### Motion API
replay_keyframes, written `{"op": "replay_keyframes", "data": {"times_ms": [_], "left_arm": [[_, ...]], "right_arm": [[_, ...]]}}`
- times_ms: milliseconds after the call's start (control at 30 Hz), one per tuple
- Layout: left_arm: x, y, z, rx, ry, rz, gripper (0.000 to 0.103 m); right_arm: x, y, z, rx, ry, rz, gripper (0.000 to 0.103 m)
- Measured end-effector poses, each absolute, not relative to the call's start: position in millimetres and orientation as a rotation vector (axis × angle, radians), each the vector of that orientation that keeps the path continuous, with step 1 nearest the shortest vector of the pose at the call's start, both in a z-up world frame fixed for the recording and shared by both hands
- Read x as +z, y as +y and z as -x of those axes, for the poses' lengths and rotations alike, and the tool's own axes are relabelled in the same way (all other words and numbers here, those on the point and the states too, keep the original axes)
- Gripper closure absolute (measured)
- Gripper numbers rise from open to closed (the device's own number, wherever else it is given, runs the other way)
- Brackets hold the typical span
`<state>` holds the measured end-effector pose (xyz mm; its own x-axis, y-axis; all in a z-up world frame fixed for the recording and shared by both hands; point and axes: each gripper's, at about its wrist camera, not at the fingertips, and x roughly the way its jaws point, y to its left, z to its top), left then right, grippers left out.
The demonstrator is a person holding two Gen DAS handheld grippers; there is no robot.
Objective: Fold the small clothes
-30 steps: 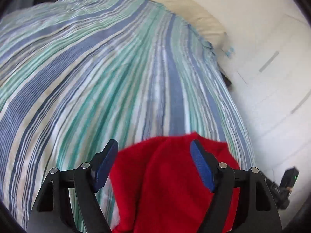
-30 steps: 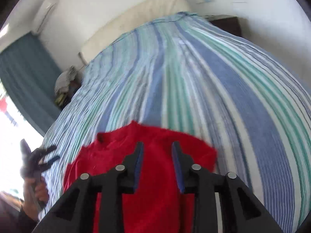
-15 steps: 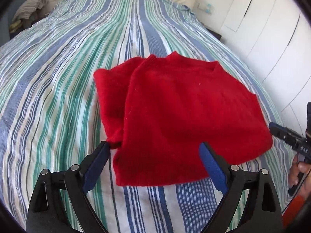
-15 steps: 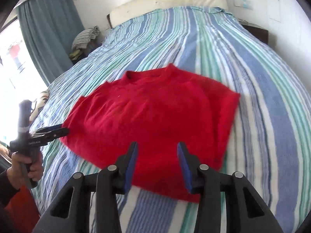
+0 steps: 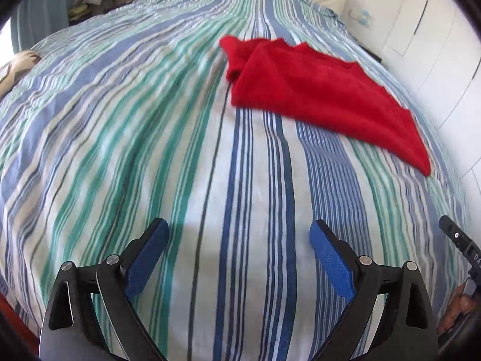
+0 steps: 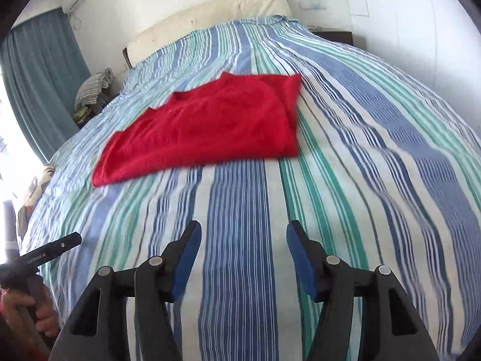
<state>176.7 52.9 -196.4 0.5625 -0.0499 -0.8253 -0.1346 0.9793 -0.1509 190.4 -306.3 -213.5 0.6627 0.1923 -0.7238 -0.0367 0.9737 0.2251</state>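
under the folded red sweater its tucked sleeves stay hidden

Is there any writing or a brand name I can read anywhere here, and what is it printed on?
"GenRobot.AI": white print on the side of the left gripper, in the right wrist view; small, so the spelling is not certain.
"DA...": start of a white print on the right gripper, cut off by the edge of the left wrist view.
Nothing else is readable.

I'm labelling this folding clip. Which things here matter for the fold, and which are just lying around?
Part of the job:
- red top, lying folded on the striped bedcover
- left gripper, open
- right gripper, open

Just lying about:
- heap of clothes beside the bed
- cream headboard
- teal curtain
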Motion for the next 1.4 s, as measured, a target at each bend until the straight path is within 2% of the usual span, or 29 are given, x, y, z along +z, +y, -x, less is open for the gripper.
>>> {"op": "replay_keyframes", "data": {"times_ms": [100, 200, 600, 1400], "left_arm": [[-202.7, 34.2, -172.1, 0.046, 0.944, 0.062, 0.001], [-213.4, 33.3, -170.8, 0.028, 0.927, 0.06, 0.0], [-216.5, 27.2, -161.7, 0.02, 0.917, 0.007, 0.001], [-219.0, 23.7, -156.2, 0.037, 0.889, -0.016, 0.001]], "right_arm": [[-220.4, -300.1, -188.5, 0.115, 0.874, -0.15, 0.044], [-227.4, -296.3, -193.7, 0.144, 0.908, -0.113, 0.032], [-241.7, -284.3, -182.3, 0.177, 0.865, 0.008, 0.024], [-243.1, -276.8, -181.1, 0.156, 0.857, 0.057, 0.023]]}}
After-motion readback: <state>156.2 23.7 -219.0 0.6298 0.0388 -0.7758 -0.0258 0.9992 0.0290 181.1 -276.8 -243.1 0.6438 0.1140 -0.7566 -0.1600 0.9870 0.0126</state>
